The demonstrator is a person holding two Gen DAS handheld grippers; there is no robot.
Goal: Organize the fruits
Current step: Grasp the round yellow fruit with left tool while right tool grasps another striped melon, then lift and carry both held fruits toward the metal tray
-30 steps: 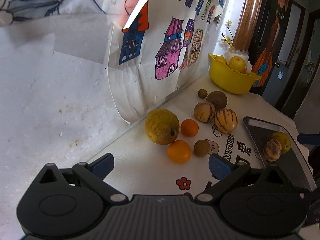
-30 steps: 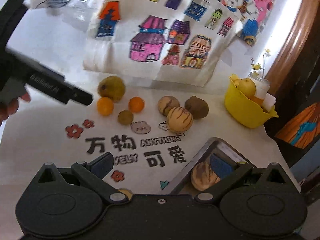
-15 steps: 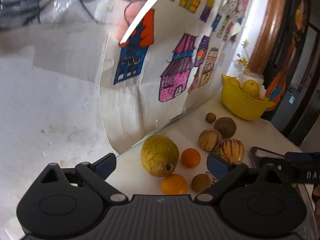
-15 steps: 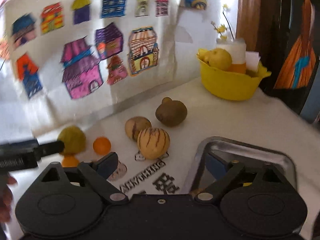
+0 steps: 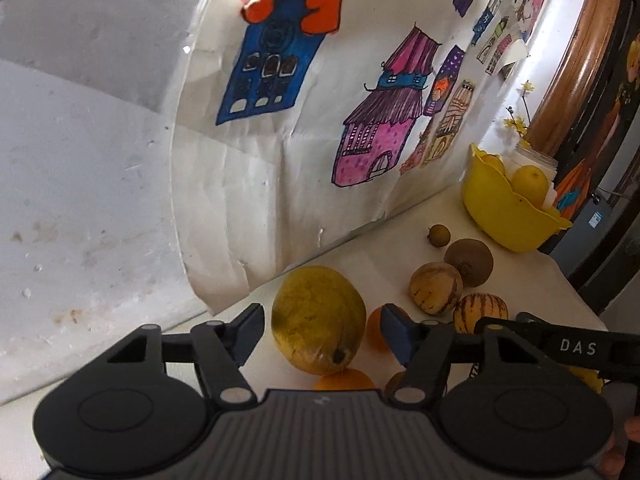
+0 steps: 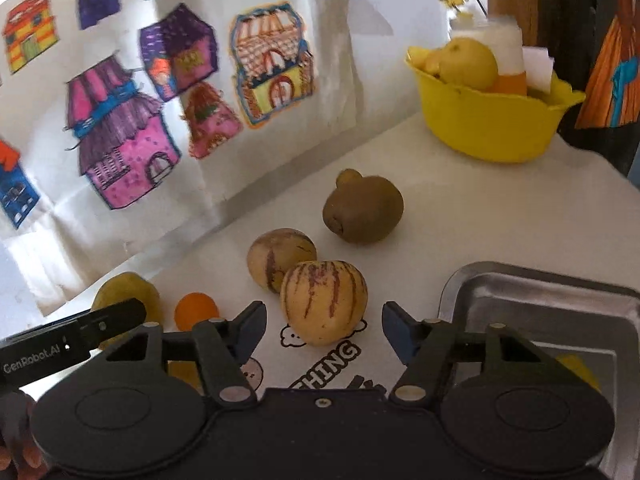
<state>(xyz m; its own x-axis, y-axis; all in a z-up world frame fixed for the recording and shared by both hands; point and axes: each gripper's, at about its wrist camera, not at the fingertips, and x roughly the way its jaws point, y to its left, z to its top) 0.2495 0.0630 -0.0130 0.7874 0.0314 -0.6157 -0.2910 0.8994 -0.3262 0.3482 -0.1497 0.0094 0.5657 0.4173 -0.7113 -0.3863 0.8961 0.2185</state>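
My left gripper (image 5: 322, 330) is open, its jaws either side of a large yellow-green fruit (image 5: 318, 318) on the white table. Two oranges (image 5: 376, 328) (image 5: 344, 382) lie beside that fruit. My right gripper (image 6: 324, 328) is open around a striped yellow melon (image 6: 323, 302), not touching it. A second striped melon (image 6: 280, 258) and a brown fruit (image 6: 362, 210) lie behind it. The metal tray (image 6: 540, 304) is at the right, with a yellow fruit (image 6: 578, 370) partly hidden in it.
A yellow bowl (image 6: 488, 120) with yellow fruit stands at the far right near the wall. A paper sheet of drawn houses (image 5: 320, 140) hangs on the wall behind the fruit. The table edge drops off at the right. A small brown fruit (image 5: 439, 235) lies near the bowl.
Both grippers have moved forward and lower toward the fruit. The left now frames the large yellow-green fruit, the right frames the striped melon. Both stay open.
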